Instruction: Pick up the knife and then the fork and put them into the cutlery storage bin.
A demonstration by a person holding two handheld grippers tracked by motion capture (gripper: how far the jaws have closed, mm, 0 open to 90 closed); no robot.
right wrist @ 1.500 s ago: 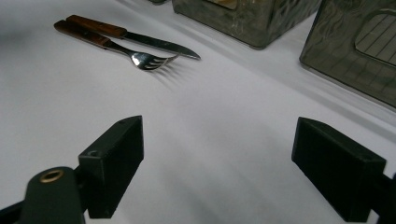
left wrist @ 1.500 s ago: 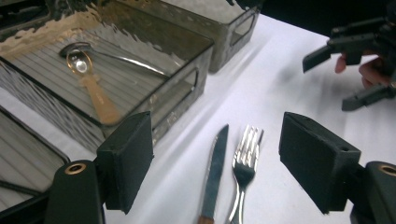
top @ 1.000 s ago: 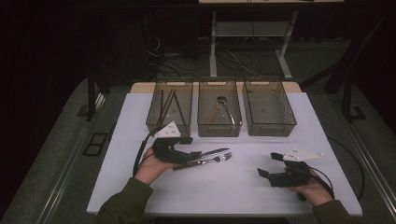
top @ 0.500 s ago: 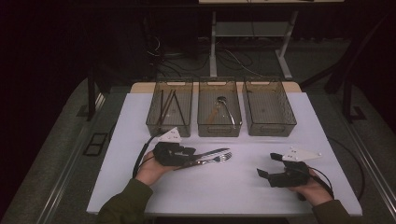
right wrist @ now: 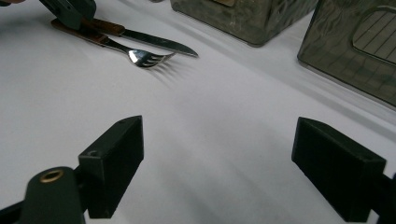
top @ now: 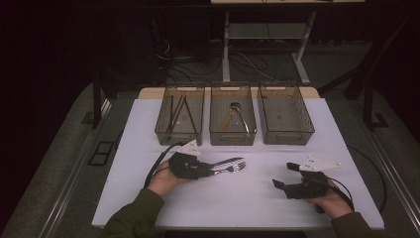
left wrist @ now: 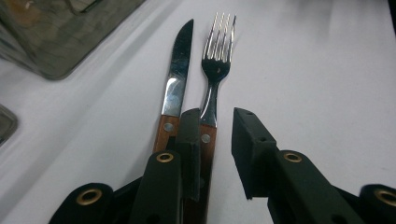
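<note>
- Two pieces of cutlery, a fork and a knife, lie side by side on the white surface, both with brown wooden handles, in front of the middle bin.
- Left gripper is down over the handles; its fingers have just been closing, one finger between the two handles, the other just beside the fork's handle, a gap showing there.
- Right gripper rests well apart on the right, fingers spread wide with nothing between them.
- Three clear bins stand in a row behind: left bin with dark sticks, right bin.
</note>
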